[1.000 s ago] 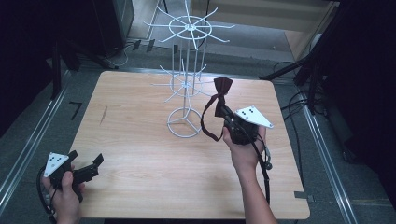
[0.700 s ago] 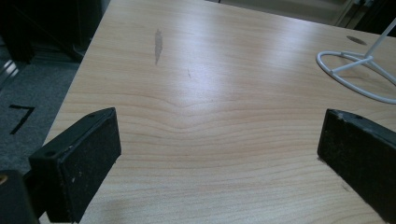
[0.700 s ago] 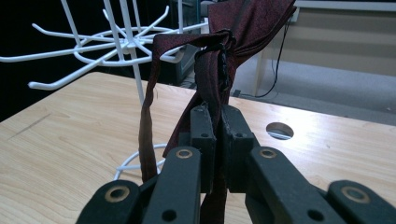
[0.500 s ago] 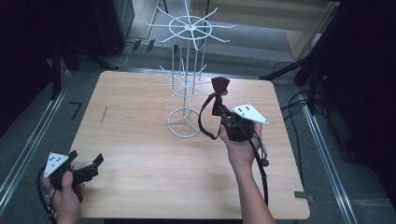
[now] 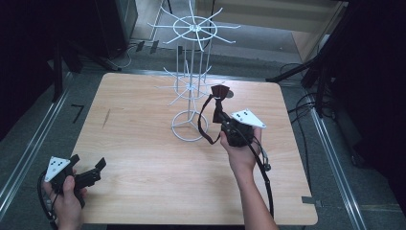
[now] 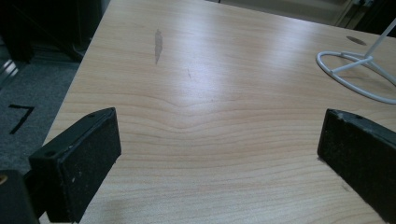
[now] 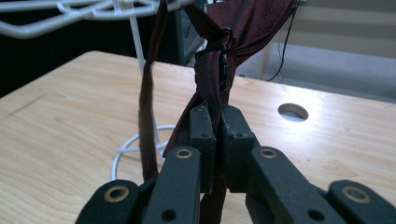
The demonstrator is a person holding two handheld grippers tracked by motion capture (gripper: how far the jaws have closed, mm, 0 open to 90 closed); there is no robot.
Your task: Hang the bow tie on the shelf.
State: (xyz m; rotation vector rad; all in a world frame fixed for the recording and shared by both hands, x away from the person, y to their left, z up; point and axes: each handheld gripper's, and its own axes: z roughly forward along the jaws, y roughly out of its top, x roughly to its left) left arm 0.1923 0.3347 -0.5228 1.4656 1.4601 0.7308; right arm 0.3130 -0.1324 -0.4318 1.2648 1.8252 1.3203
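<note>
Right claw (image 5: 221, 114) lifted one bow tie (image 5: 219, 98) nearer one rack (image 5: 191, 86).

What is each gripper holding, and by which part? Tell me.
The right gripper pinches a dark red bow tie by one wing; its strap hangs loose. The left gripper holds nothing.

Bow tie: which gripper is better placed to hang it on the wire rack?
Right. The right gripper is clamped on the bow tie beside the wire rack. The left gripper is open, at the table's near left corner.
</note>
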